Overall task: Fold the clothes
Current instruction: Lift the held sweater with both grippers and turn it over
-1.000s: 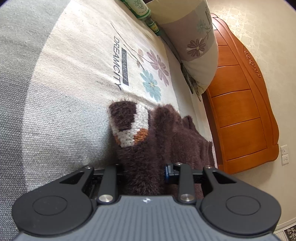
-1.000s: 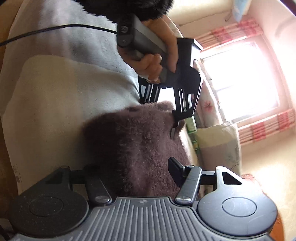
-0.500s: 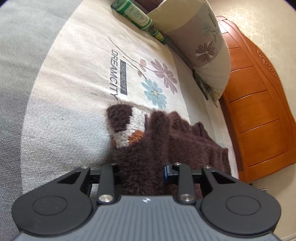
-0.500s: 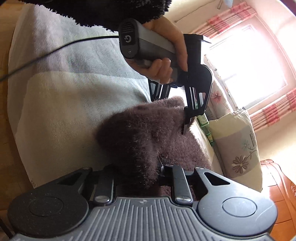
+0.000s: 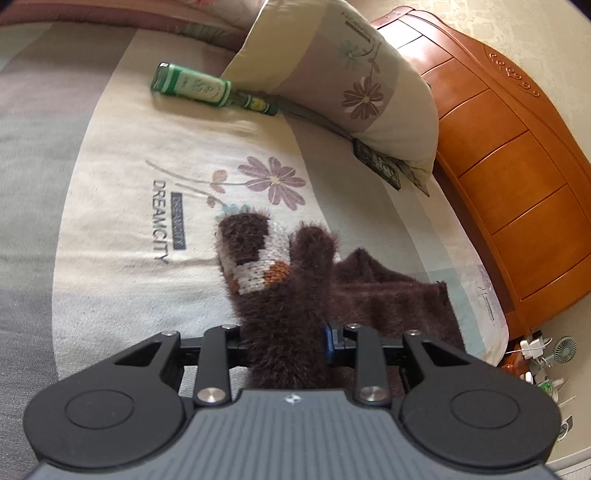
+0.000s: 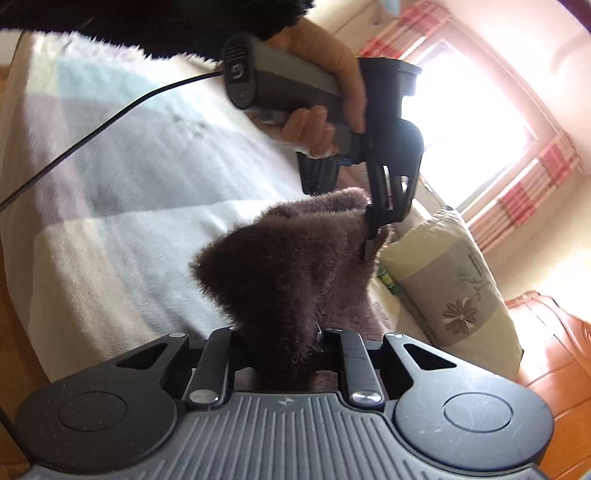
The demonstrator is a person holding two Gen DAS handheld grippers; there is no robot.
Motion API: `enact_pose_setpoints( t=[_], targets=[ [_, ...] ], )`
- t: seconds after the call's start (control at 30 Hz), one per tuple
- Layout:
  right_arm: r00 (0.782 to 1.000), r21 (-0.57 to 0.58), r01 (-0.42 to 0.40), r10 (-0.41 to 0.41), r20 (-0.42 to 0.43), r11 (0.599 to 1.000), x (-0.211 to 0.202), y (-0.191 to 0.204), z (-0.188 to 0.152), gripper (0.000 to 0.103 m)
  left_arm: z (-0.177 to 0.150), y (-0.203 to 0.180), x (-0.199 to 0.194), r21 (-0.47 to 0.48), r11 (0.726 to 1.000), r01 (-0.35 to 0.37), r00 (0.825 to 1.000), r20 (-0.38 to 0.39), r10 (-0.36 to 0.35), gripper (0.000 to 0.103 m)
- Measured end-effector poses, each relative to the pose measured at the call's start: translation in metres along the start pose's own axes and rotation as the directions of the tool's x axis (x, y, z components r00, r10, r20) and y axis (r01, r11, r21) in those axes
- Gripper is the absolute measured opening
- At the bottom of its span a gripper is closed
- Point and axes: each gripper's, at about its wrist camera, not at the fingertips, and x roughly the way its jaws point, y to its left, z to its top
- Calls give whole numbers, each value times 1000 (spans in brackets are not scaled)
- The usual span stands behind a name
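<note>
Your left gripper has its two fingers pressed in on a thick bunch of the fuzzy brown sweater, and your right gripper is doing the same at another part of it, jaws closed down onto the fur with no gap showing. From the right wrist view you can see the left gripper out ahead, your hand wrapped round its grey handle, a dark fuzzy sleeve above it, a black cable trailing off the back. Its fingertips bite the top edge of the sweater, which is pulled up off the bed into a tent between your two grips.

Largest first: the bed, under a cream and grey cover with purple flowers and the word DREAMCITY printed on it. Along its far side stands the orange wooden headboard. Leaning at the headboard edge is a big cream and mauve pillow with a flower print. The sweater comes next; its lower part lies spread on the cover toward the headboard side, and a white and orange knit patch shows on the raised part. Just beside the pillow, a green bottle lies on its side. Bright window with red checked curtains glares beyond.
</note>
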Motion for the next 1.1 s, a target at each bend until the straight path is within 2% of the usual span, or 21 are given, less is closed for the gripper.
enact_pose_setpoints(
  t=[0.23,0.5,0.83,1.1],
  targets=[
    [999,113,32,-35,23,993,-10,-44,-16,20,13,-51,1,77,995,-70,998,8,70,29],
    [995,204,76,-87,49,976,-25,-83,-33,20,28,-113,1,164,981,-102,995,18,100,29],
    [986,289,152,-163,16,945,-39,-128,-70,20,44,-192,29,272,959,-78,996,-13,84,30],
    [981,387,190,-192,-33,902,-47,-163,-109,20,45,-243,74,311,950,-38,997,-58,59,29]
  ],
)
